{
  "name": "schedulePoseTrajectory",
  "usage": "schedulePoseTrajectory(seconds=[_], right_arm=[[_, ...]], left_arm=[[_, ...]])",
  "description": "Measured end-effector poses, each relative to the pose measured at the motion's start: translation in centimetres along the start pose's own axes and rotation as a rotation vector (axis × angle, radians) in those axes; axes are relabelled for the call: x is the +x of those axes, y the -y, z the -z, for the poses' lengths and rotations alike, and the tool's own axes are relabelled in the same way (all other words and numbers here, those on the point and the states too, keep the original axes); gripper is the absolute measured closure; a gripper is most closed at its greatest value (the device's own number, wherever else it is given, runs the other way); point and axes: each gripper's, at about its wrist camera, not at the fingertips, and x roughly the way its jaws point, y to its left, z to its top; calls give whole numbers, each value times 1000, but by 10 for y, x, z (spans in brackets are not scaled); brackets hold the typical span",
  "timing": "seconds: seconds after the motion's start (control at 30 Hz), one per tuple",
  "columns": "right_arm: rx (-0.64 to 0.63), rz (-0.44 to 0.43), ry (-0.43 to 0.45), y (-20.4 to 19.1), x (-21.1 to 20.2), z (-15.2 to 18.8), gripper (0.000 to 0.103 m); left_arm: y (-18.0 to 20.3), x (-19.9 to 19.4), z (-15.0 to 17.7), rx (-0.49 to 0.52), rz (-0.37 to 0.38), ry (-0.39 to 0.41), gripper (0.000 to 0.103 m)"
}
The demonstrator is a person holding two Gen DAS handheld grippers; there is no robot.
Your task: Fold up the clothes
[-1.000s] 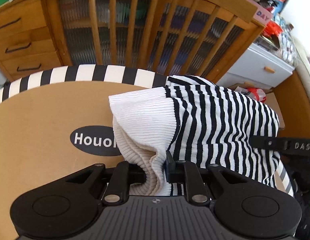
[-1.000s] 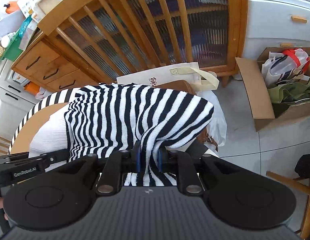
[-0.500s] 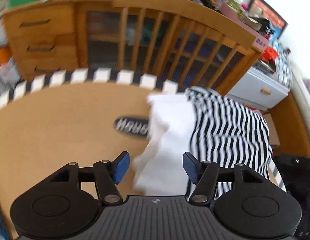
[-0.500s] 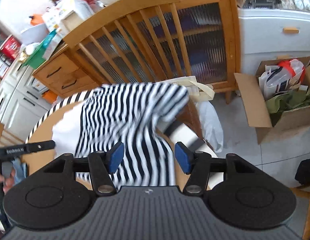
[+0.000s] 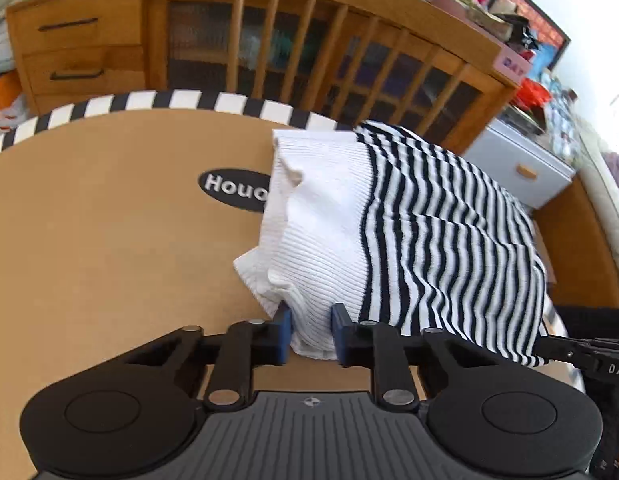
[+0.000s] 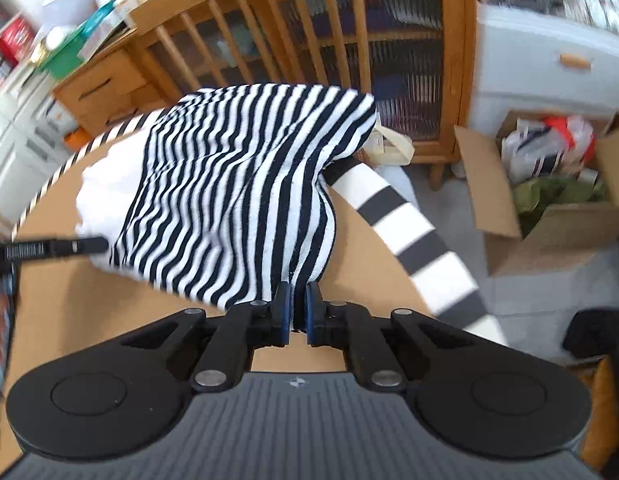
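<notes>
A knit garment lies folded on a round brown table (image 5: 89, 240). Its body is black-and-white striped (image 5: 449, 232) and one end is white ribbed (image 5: 321, 216). In the left wrist view my left gripper (image 5: 310, 330) is shut on the near white ribbed edge. In the right wrist view my right gripper (image 6: 295, 312) is shut on the near corner of the striped garment (image 6: 237, 200). The far right part of the garment hangs over the table's striped rim (image 6: 405, 220). The left gripper's finger (image 6: 53, 248) shows at the left of the right wrist view.
A wooden cabinet with slatted glass doors (image 5: 309, 48) and drawers (image 5: 77, 52) stands behind the table. A pale blue drawer unit (image 6: 549, 68) and an open cardboard box of bags (image 6: 549, 184) are on the floor to the right. A black logo oval (image 5: 233, 192) marks the tabletop.
Both grippers held the garment a second ago, opened and drew back, and now have closed again on its near edge, left on white ribbing, right on the striped corner.
</notes>
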Motion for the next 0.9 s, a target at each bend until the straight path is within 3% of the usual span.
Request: schedulePoseTrajectory(seconds=[0.13, 0.2, 0.3, 0.4, 0.43, 0.5, 0.53, 0.57, 0.67, 0.73, 0.77, 0.83, 0.9], right_arm=[[-12, 16, -41, 6, -9, 11, 100], [-22, 57, -46, 7, -4, 15, 101], [45, 25, -55, 13, -3, 17, 100], [56, 7, 28, 19, -23, 12, 94], [77, 3, 76, 24, -28, 4, 91], [149, -4, 163, 35, -33, -14, 78], [202, -15, 188, 40, -27, -25, 62], [255, -27, 212, 45, -22, -35, 59], [373, -38, 214, 51, 11, -61, 60], [450, -12, 195, 55, 34, -74, 59], [483, -12, 176, 58, 43, -77, 66], [492, -54, 159, 59, 54, -78, 97], [358, 13, 218, 46, 49, -83, 98]], left_arm=[[3, 0, 4, 108, -39, -6, 85], [1, 3, 4, 89, -42, -9, 84], [2, 3, 3, 97, -44, -12, 78], [5, -18, -1, 145, -65, 33, 68], [7, -26, -5, 172, -73, 83, 61], [14, -40, -15, 217, -89, 197, 53], [20, -38, -23, 213, -84, 224, 51], [26, -35, -30, 207, -76, 249, 51], [50, 0, -46, 152, 38, 205, 51], [67, 23, -47, 158, 53, 202, 51], [75, 34, -48, 167, 52, 203, 51], [87, 53, -49, 212, 22, 201, 52], [93, 68, -51, 246, -40, 213, 52]])
